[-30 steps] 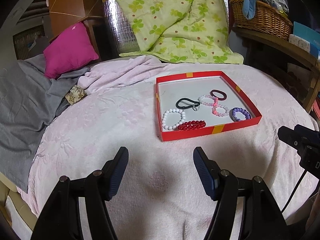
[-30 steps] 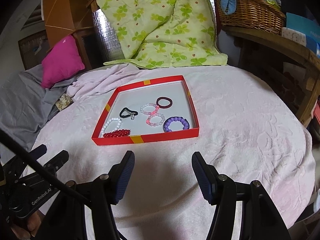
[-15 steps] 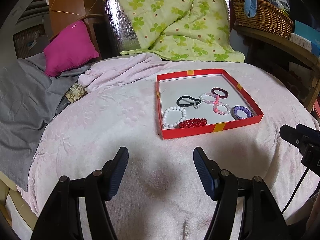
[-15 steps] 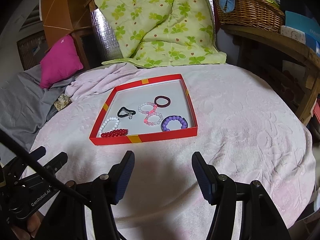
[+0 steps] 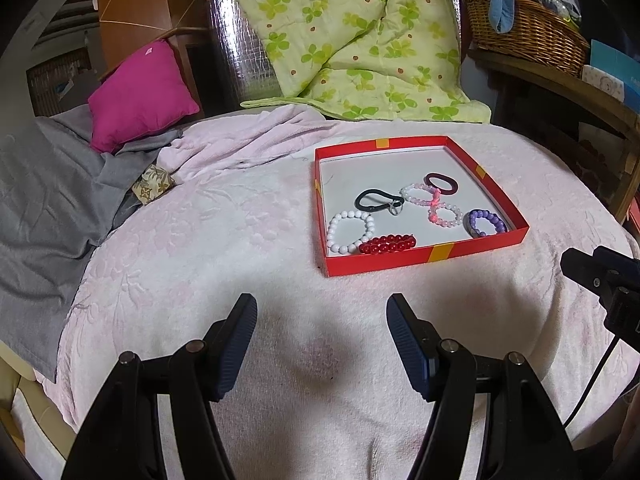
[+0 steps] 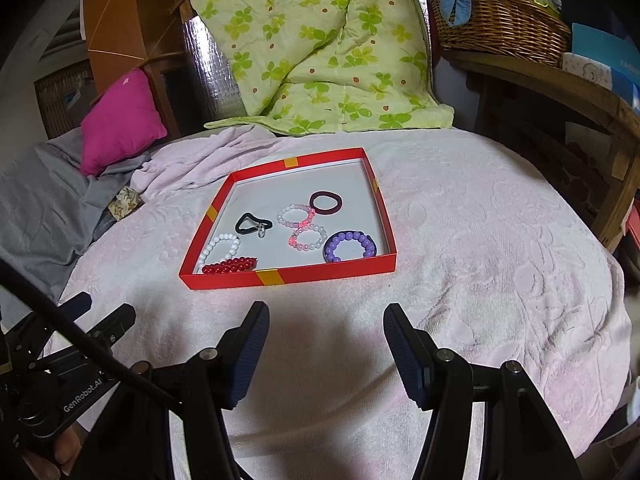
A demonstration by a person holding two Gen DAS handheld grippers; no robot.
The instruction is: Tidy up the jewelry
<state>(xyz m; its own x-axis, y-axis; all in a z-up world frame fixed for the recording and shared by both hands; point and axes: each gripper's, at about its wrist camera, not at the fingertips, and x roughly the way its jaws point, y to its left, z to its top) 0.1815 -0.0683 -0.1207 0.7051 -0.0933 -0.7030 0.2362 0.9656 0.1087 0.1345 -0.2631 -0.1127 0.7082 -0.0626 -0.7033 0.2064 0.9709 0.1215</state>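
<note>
A shallow red tray (image 5: 424, 258) (image 6: 288, 276) lies on the pink towel-covered table. In it are a white bead bracelet (image 5: 350, 227) (image 6: 219, 246), a red bead bracelet (image 5: 387, 244) (image 6: 230, 267), a black hair tie with a ring (image 5: 376, 201) (image 6: 250, 224), two pink-white bead bracelets (image 5: 420, 194) (image 6: 307, 239), a dark maroon hair tie (image 5: 441, 182) (image 6: 325, 202) and a purple bead bracelet (image 5: 485, 222) (image 6: 350, 246). My left gripper (image 5: 322, 336) is open and empty, short of the tray. My right gripper (image 6: 326, 336) is open and empty, near the tray's front edge.
A green floral quilt (image 5: 352, 36) hangs behind the table. A magenta cushion (image 5: 140, 92) and grey cloth (image 5: 44, 200) lie at the left. A wicker basket (image 5: 528, 28) stands on a wooden shelf at the right. A small patterned pouch (image 5: 154, 182) sits by the grey cloth.
Both grippers have drawn back and tilted slightly, so the tray sits a little higher in both views. Both stay open. Nothing in the tray has moved.
</note>
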